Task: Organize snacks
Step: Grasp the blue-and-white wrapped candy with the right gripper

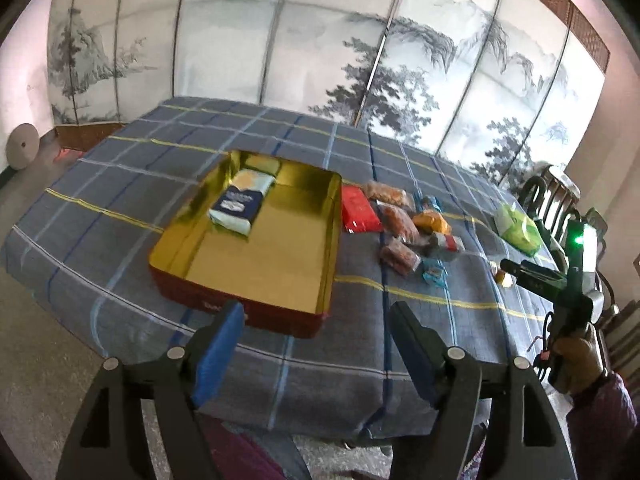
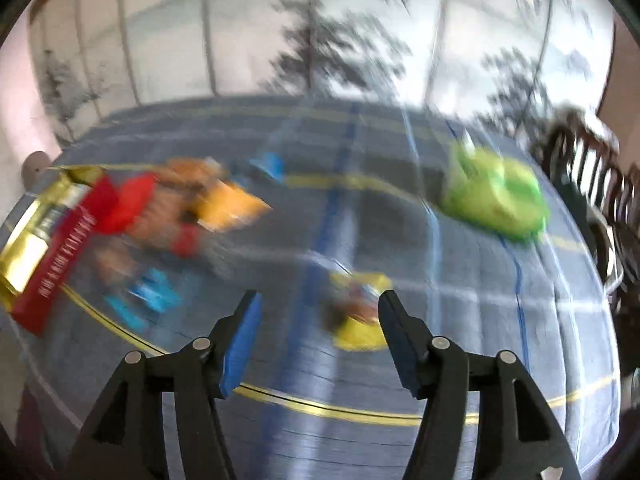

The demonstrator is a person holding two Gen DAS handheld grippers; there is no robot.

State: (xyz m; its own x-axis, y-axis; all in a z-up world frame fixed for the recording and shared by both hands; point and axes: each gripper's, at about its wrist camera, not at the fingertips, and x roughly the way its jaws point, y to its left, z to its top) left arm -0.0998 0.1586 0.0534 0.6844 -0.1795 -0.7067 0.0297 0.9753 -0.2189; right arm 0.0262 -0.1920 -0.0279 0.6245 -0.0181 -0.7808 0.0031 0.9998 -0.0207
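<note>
Lying inside tin point(image 1: 192, 216), blue-white packet point(image 1: 239, 206)

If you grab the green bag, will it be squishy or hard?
Probably squishy: the green bag looks puffy and rounded, like soft plastic. It likely weighs little for its size. It lies flat on the tablecloth, so it shouldn't roll.

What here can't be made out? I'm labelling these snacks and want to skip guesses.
- Yellow packet, right wrist view: motion blur hides its print.
- Snack pile, left wrist view: labels too small.
- Blue-and-white packet in the tin: text too small.
- Green bag: partly hidden behind the right gripper.
</note>
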